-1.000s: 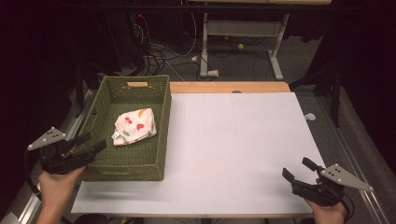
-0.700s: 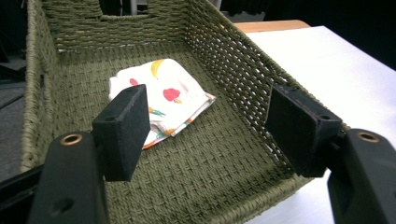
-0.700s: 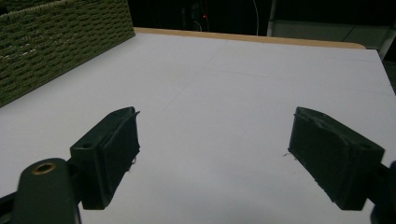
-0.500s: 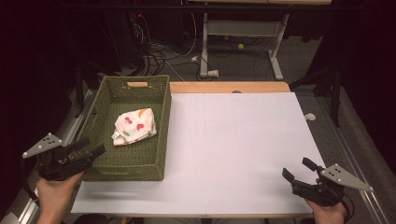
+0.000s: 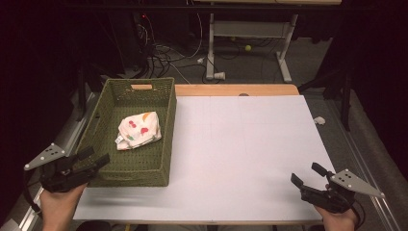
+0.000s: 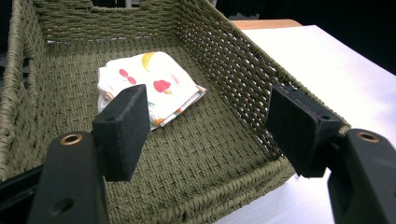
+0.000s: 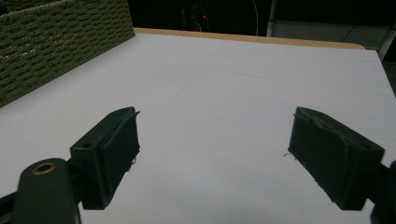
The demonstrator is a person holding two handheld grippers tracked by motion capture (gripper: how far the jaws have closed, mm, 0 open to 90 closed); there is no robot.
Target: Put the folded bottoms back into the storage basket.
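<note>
- The folded white cloth with red and yellow fruit print (image 6: 149, 91) lies on the floor of the green woven rectangular basket (image 5: 103, 118), near the basket's middle.
- The left gripper (image 5: 91, 160), jaws spread and empty, sits at the basket's near left corner; the cloth lies straight ahead of it, inside the basket.
- The right gripper (image 5: 305, 177), jaws likewise spread and empty, hovers over the white desk (image 5: 250, 139), well apart from the basket. The left gripper is nearer.
- No legible writing or brand.

Right gripper (image 7: 212, 156) jaws wide apart at frame bottom over bare white table (image 7: 224, 88), green woven basket (image 7: 56, 42) wall upper left, wooden edge along top.
</note>
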